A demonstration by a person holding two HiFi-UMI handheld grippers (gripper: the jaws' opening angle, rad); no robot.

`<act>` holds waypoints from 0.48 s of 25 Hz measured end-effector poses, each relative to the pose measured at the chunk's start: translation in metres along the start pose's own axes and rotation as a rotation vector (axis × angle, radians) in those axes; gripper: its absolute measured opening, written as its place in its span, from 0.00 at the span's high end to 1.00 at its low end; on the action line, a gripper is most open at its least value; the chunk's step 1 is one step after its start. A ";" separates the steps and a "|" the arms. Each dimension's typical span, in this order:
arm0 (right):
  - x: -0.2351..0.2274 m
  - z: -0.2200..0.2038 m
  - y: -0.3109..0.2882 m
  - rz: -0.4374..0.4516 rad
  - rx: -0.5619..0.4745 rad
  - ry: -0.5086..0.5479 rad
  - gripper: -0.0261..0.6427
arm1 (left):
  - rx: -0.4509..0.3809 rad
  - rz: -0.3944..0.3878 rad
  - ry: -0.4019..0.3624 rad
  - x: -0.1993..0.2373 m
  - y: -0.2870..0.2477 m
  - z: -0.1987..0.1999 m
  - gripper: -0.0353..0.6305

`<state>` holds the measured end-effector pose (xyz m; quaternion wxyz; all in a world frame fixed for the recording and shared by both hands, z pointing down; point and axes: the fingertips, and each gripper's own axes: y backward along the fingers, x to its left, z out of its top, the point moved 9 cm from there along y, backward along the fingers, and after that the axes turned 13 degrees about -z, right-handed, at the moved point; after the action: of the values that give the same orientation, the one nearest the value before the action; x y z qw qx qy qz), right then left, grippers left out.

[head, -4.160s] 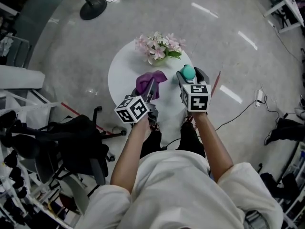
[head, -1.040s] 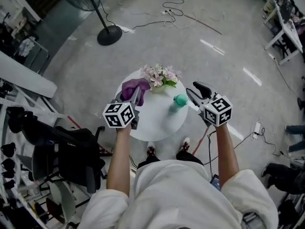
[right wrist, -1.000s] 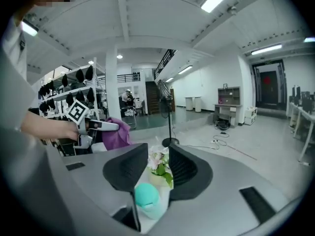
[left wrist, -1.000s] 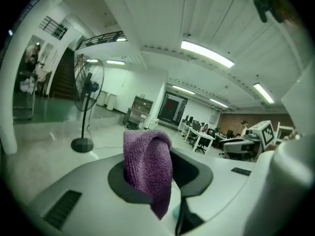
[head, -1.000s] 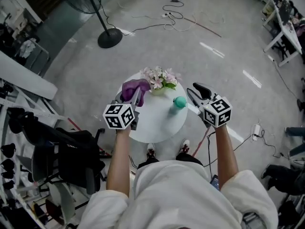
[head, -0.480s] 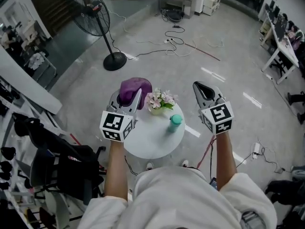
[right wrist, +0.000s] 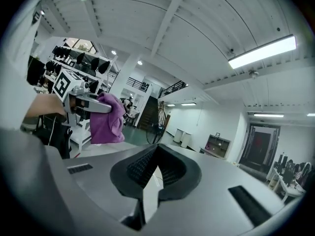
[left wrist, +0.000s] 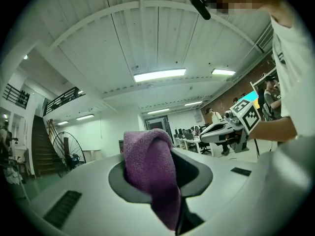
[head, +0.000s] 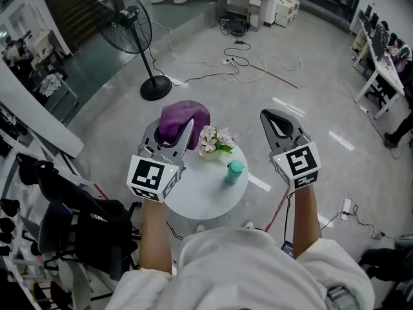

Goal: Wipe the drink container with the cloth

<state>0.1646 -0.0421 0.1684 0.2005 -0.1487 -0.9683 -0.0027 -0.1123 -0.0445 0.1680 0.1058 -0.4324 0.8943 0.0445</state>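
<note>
The drink container (head: 234,171), a small bottle with a teal cap, stands upright on the round white table (head: 200,196), with no gripper touching it. My left gripper (head: 171,129) is raised above the table's far left edge, shut on a purple cloth (head: 184,117). In the left gripper view the cloth (left wrist: 150,166) bulges out between the pads and hangs down. My right gripper (head: 271,118) is held up to the right of the table, shut with nothing in it. In the right gripper view its ribbed pads (right wrist: 142,168) meet, and the cloth (right wrist: 109,119) shows far left.
A vase of pink flowers (head: 216,139) sits at the table's far side, close to the bottle. A standing fan (head: 132,24) and loose cables (head: 242,60) are on the floor beyond. A black chair (head: 71,218) stands at the left, desks (head: 381,70) at the right.
Both grippers have risen away from the table top, the left one carrying the cloth. The right gripper's jaws have closed on nothing. The bottle has stayed on the table.
</note>
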 end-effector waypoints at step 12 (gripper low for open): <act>0.002 -0.008 -0.005 0.007 0.029 0.019 0.94 | 0.033 -0.032 -0.008 -0.006 -0.009 -0.015 0.78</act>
<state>0.1649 -0.0474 0.1772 0.2116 -0.1489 -0.9659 0.0107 -0.1038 -0.0487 0.1838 0.1173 -0.4445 0.8876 0.0299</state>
